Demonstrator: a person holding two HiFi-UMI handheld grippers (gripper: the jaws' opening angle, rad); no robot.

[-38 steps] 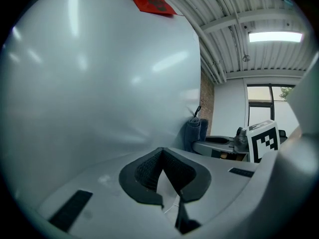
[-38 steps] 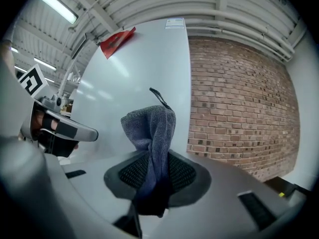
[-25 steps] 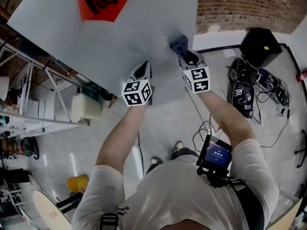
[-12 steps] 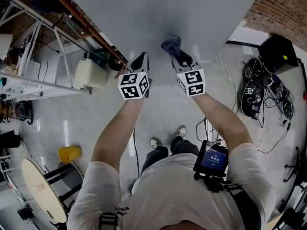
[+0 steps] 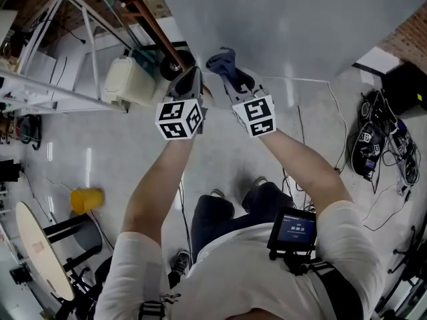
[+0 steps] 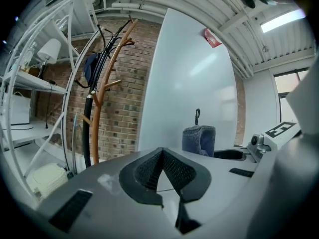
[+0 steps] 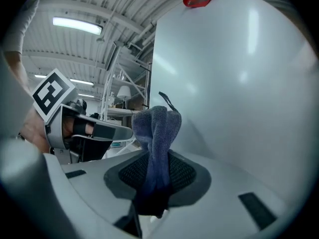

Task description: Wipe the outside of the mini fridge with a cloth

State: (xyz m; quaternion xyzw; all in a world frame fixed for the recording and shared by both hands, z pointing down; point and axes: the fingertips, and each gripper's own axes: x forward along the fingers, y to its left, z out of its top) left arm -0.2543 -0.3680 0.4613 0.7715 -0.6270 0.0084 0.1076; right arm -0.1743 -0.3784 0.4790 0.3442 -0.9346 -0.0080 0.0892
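One yellow cup (image 5: 85,199) stands on the floor at far left. Two grippers reach forward side by side on outstretched, slightly bent arms. The left gripper (image 5: 189,79) points at the lower edge of the mini fridge (image 5: 287,25), its tongs pressed together on nothing. Just beside it, the right gripper (image 5: 235,80) pinches one dark blue cloth (image 5: 222,62), bunched upright above the jaws at the fridge's pale grey wall; whether the cloth touches the wall I cannot tell.
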